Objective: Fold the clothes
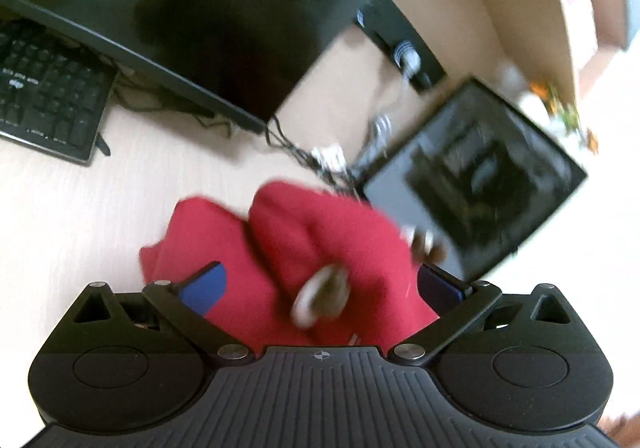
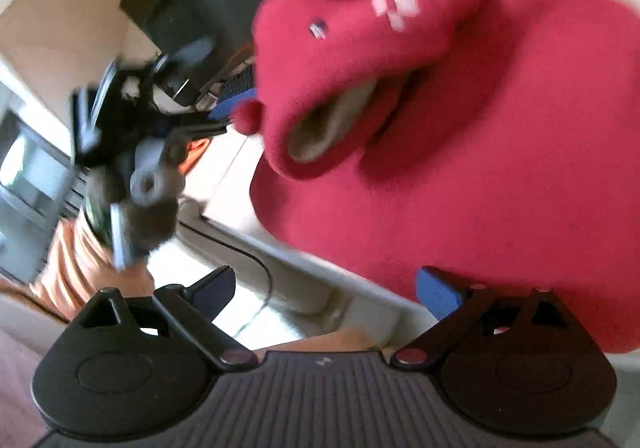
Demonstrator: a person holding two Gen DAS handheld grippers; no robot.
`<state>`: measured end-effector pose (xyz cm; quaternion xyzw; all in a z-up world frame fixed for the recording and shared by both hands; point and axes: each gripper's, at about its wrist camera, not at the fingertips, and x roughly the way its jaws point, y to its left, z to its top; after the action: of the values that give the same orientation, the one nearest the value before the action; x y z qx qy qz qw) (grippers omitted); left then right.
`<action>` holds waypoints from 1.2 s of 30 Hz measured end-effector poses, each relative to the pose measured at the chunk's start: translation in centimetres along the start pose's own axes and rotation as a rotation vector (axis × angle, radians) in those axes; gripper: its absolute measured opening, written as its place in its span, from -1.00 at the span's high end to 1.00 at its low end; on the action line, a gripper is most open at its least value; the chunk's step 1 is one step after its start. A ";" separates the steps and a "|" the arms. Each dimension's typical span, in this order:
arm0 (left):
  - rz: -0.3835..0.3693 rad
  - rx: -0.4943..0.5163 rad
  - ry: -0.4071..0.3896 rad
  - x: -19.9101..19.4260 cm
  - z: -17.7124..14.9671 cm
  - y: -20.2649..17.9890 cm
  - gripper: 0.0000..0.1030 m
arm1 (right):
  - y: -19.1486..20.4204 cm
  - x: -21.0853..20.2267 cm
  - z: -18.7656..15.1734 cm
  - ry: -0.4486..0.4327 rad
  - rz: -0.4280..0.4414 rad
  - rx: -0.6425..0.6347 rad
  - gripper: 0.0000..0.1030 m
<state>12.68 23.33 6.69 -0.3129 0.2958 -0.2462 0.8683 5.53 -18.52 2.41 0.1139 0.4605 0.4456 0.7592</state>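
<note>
A red fleece garment (image 1: 288,248) lies bunched on the pale table, with brown and white trim pieces on it. My left gripper (image 1: 320,284) is open, its blue pads on either side of the bunched cloth, directly over it. In the right wrist view the same red garment (image 2: 460,136) fills the upper right, with a hood-like opening and grey lining. My right gripper (image 2: 324,290) is open at the garment's lower edge; the right blue pad (image 2: 436,294) sits against the cloth, the left pad is clear of it. Both views are motion-blurred.
A black keyboard (image 1: 48,96) and a dark monitor (image 1: 180,8) stand at the back left. A black tablet-like panel (image 1: 480,176) and tangled cables (image 1: 320,160) lie just beyond the garment. The table edge (image 2: 280,264) and a person in orange (image 2: 80,268) show lower left.
</note>
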 end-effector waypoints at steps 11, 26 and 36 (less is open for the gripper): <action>0.068 -0.101 0.040 6.9 2.5 0.4 -0.96 | -1.4 -1.0 2.0 -0.325 0.071 0.253 -0.57; 0.011 0.035 0.054 2.4 -0.8 -1.5 0.17 | 2.1 -6.6 2.7 -0.342 0.018 -0.054 0.39; 0.182 0.235 0.056 -0.6 -4.3 -0.3 -0.25 | -1.2 -1.5 -4.4 -0.135 -0.075 0.037 0.34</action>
<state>9.26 21.82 4.38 -0.1740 0.3163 -0.2081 0.9090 2.41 -21.46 0.17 0.1406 0.4204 0.3993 0.8025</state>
